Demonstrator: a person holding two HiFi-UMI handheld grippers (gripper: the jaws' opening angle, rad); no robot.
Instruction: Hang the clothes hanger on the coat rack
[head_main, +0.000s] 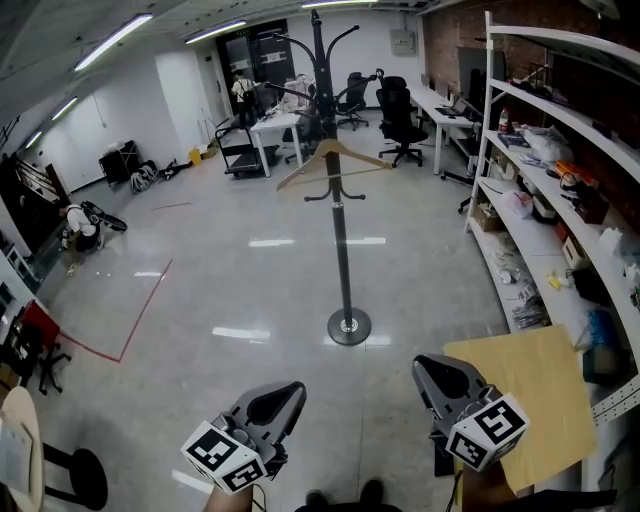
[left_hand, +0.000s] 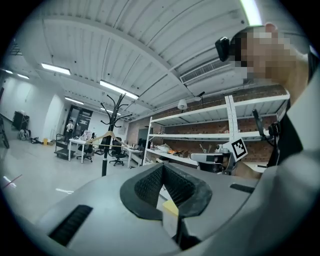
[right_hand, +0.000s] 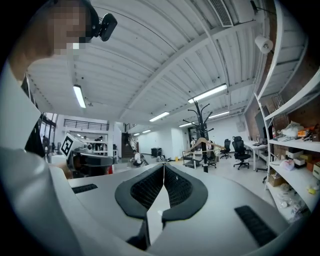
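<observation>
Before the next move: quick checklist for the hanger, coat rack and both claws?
1. Hanger on coat rack: ok, it hangs there.
2. Hanger fully seated: cannot tell, too small.
3. Rack upright on its round base: ok.
4. Left claw empty: ok, jaws together, nothing between them.
5. Right claw empty: ok, jaws together, nothing between them.
6. Claws clear of the rack: ok, both well short of it.

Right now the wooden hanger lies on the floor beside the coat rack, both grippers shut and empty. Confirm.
Wrong: the head view shows the wooden hanger hanging on the coat rack. The left gripper and right gripper are shut and empty.
</observation>
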